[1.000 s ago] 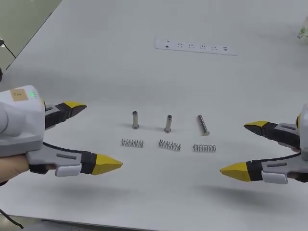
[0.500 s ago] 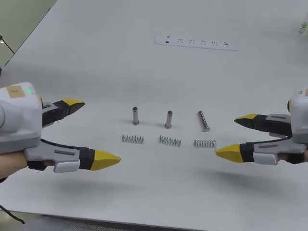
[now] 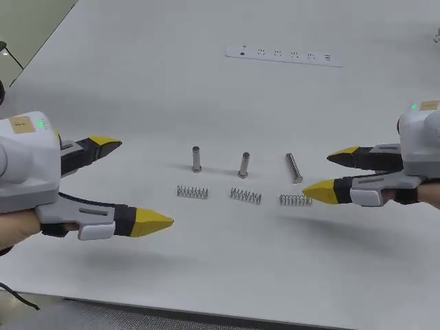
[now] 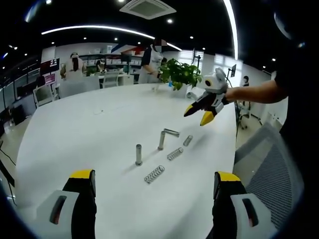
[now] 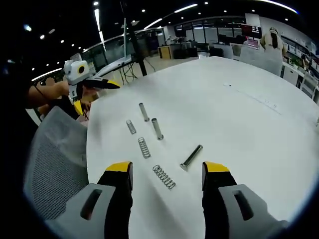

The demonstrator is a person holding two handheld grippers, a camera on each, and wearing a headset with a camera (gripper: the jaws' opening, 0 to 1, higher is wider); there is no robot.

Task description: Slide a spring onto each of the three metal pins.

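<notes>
Two metal pins (image 3: 196, 159) (image 3: 244, 165) stand upright on the white table (image 3: 206, 89); a third pin (image 3: 293, 168) lies on its side at the right. Three springs (image 3: 192, 192) (image 3: 245, 196) (image 3: 295, 200) lie in a row in front of them. My right gripper (image 3: 324, 174) is open, its tips just right of the right spring and the lying pin (image 5: 191, 157). In its own view the right gripper (image 5: 167, 167) frames that spring (image 5: 164, 176). My left gripper (image 3: 130, 182) is open, well left of the row. Its own view looks along the springs (image 4: 154, 174) from between the left gripper (image 4: 154, 175) fingers.
A white power strip (image 3: 285, 56) lies at the far side of the table. A grey mesh chair (image 4: 269, 169) stands at the near edge. A potted plant (image 4: 179, 74) sits at one end of the table, with people and desks beyond.
My right gripper has moved left, up to the right spring and the lying pin, with its tips closer together. The left gripper has barely moved.
</notes>
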